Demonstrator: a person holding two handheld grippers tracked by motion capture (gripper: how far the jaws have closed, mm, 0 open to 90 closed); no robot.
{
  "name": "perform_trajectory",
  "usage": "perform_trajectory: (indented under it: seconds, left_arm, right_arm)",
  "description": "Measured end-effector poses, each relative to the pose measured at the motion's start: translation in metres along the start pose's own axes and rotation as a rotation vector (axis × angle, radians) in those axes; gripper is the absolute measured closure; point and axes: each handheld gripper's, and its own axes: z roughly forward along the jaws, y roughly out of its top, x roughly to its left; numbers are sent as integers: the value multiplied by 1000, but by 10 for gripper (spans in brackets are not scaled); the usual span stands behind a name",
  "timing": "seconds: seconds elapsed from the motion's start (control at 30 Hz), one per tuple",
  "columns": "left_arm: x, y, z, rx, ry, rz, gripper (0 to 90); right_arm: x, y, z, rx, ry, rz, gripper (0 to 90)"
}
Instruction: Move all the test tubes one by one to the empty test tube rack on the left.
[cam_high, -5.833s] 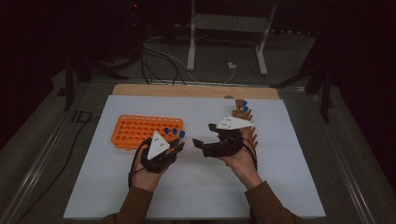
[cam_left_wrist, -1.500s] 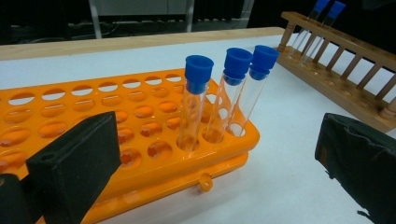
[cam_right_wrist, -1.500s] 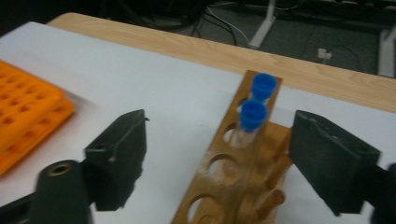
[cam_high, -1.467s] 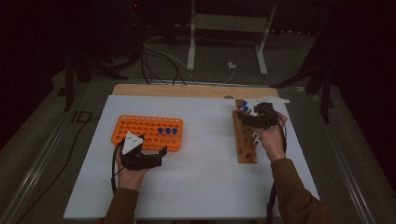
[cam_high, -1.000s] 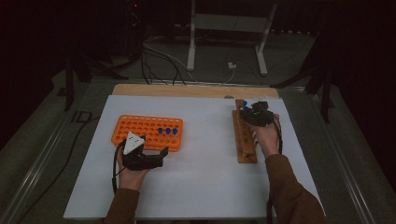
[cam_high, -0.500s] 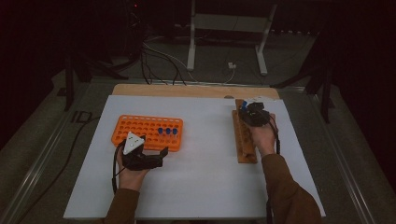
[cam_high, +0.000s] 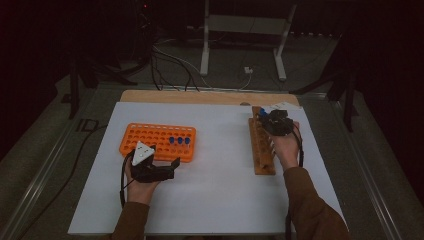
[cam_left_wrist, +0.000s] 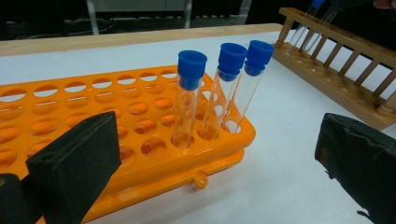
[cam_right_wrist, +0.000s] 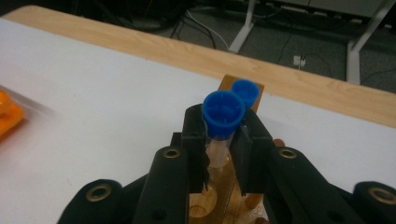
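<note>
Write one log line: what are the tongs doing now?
right tongs: shut on blue-capped tube over wooden rack | left tongs: open beside orange rack

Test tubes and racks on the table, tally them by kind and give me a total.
Blue-capped test tubes in the orange rack: 3
Blue-capped test tubes at the wooden rack: 2, one clamped in the right gripper jaws, one behind it
Racks: 2
Total: 7
</note>
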Motion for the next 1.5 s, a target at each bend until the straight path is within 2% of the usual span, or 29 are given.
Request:
perform_trajectory:
  seconds: [0.5, 0.67, 0.77, 0.9, 1.1, 1.33, 1.5]
  left_arm:
    - [-1, 0, 1, 7, -2, 5, 8]
    - [-2, 0, 2, 10, -6, 12, 9]
    - [-4, 0, 3, 11, -10, 14, 9]
    - [-6, 1, 4, 12, -13, 25, 9]
    - [-9, 1, 5, 19, -22, 41, 12]
    - [-13, 3, 4, 12, -22, 60, 12]
    - [-21, 5, 3, 7, -17, 97, 15]
  right_arm:
    - [2, 19, -40, -91, 7, -43, 768]
    - [10, 22, -53, -107, 12, -74, 768]
    - [16, 23, -60, -112, 31, -91, 767]
    - [27, 23, -63, -104, 85, -101, 767]
    - [53, 17, -60, -66, 159, -152, 767]
    - [78, 10, -55, -44, 245, -157, 767]
    - [93, 8, -56, -38, 298, -163, 767]
